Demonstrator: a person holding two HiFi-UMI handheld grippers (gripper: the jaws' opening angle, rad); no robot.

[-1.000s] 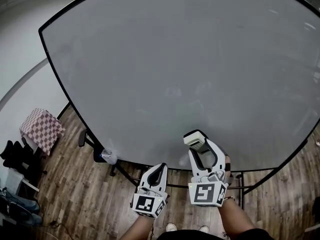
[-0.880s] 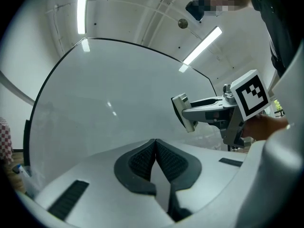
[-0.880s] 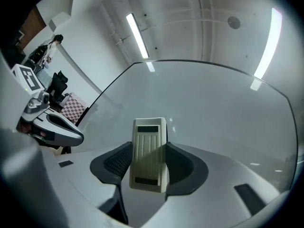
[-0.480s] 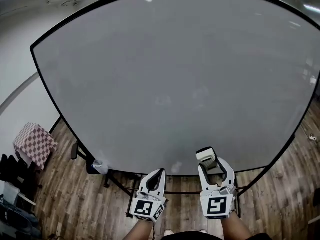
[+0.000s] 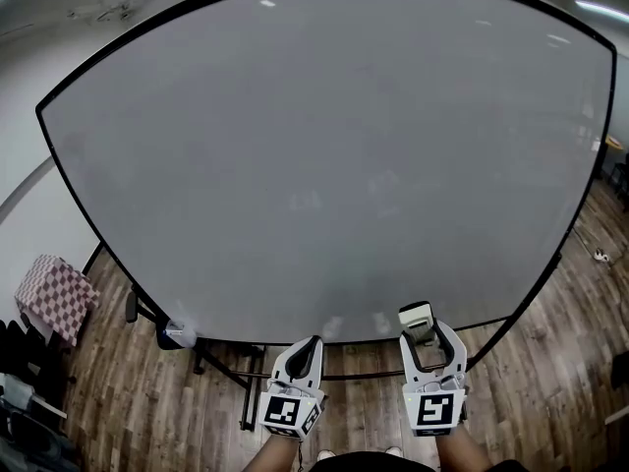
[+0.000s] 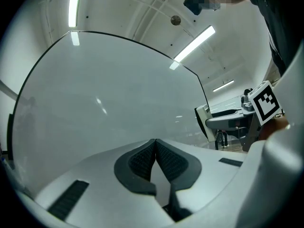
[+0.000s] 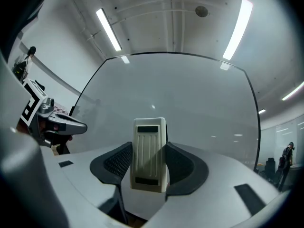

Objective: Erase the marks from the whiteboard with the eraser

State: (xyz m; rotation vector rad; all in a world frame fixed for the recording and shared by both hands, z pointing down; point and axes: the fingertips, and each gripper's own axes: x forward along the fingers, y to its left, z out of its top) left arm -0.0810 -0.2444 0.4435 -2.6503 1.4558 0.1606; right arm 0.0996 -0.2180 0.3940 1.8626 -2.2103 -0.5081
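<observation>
A large black-framed whiteboard [image 5: 334,136] fills the head view; I see only faint smudges low on it, near its bottom edge. My right gripper [image 5: 421,330] sits below that edge, shut on a cream eraser [image 5: 417,316] that sticks up from the jaws. The eraser [image 7: 150,152] stands upright between the pads in the right gripper view, apart from the whiteboard [image 7: 190,108]. My left gripper [image 5: 306,347] is lower left of it, jaws pressed together and holding nothing. In the left gripper view the fingers [image 6: 140,161] meet before the whiteboard [image 6: 104,103].
The board stands on a black metal stand [image 5: 231,367] over a wooden floor [image 5: 138,401]. A checkered cloth-covered seat [image 5: 51,295] and dark bags [image 5: 20,401] are at the lower left. A small white object [image 5: 177,333] hangs at the board's lower left corner.
Both grippers have dropped back from the board; the right one, holding the eraser, moved down and right off the board's surface to below its bottom edge. The view has tilted upward.
</observation>
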